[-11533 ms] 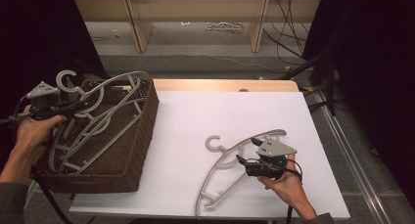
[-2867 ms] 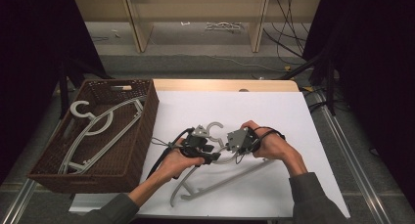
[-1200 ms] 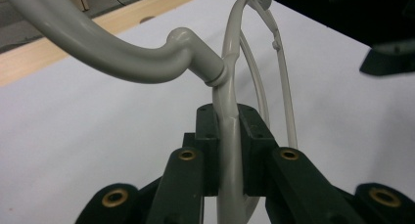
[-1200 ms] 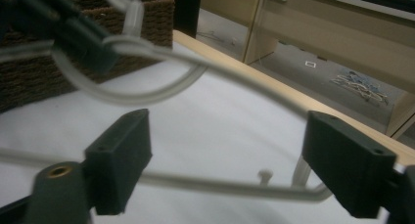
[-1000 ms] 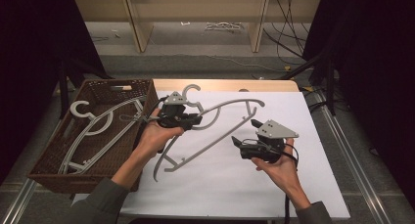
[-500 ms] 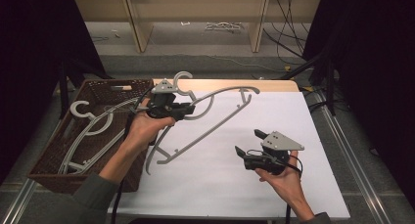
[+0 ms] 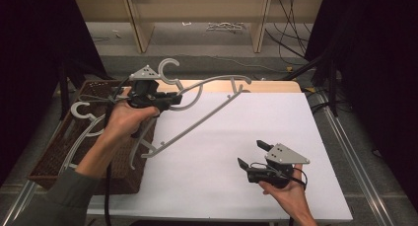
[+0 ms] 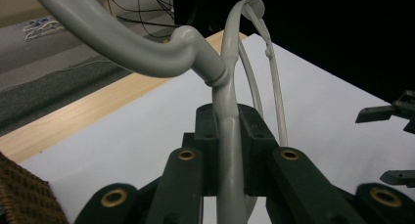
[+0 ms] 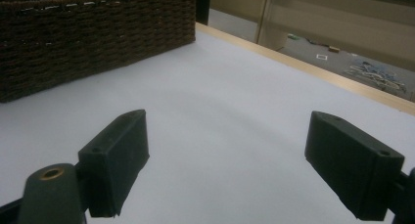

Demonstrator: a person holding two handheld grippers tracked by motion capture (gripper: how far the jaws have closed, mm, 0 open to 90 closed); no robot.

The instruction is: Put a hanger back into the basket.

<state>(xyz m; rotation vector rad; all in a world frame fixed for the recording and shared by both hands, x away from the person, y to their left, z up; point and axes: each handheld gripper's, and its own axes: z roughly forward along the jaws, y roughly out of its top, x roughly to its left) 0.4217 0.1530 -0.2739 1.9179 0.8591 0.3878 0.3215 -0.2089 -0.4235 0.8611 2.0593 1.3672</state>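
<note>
Hanger (image 7: 197, 115) hangs clamped by its neck in the left gripper (image 7: 170, 98), above the table; right gripper (image 7: 250, 154) gapes empty

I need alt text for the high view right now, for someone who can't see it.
The left claw is shut on a grey hanger, holding it in the air at a slant beside a brown basket with more hangers inside. The right claw hovers open and empty above the white table.
</note>
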